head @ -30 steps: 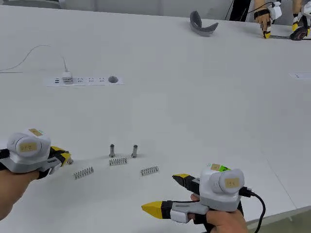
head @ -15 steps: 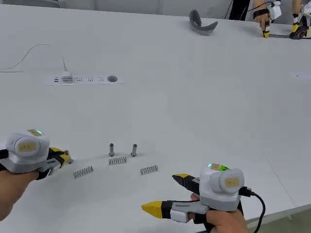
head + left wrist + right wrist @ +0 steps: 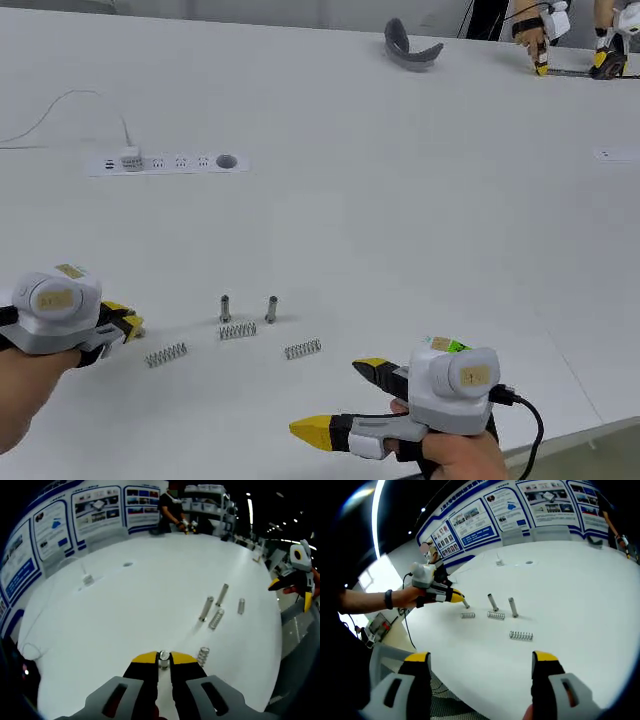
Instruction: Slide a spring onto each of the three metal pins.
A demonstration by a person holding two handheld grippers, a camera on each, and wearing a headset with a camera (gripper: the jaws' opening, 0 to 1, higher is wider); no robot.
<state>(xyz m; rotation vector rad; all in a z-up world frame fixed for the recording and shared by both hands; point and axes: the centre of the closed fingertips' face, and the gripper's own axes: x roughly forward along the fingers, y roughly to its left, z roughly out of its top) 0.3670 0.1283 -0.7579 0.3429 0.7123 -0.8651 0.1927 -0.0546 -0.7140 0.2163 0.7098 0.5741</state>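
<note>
Two metal pins [image 3: 225, 307] [image 3: 271, 308] stand upright on the white table. A third pin [image 3: 163, 661] sits pinched between the yellow tips of my left gripper [image 3: 163, 656], low over the table to their left. My left gripper [image 3: 133, 325] also appears in the head view. Three springs lie flat: one [image 3: 165, 354] near the left gripper, one [image 3: 237, 330] just in front of the pins, one [image 3: 302, 349] to the right. My right gripper [image 3: 335, 398] hovers near the front edge, open and holding nothing. The right gripper view shows the pins [image 3: 492, 602] and springs [image 3: 521, 636] ahead.
A white power strip [image 3: 165, 162] with a cable lies at the back left. A grey curved object [image 3: 410, 50] rests at the far end, near another person's hands [image 3: 540, 35] with grippers. The table's front edge [image 3: 590, 435] runs close to my right hand.
</note>
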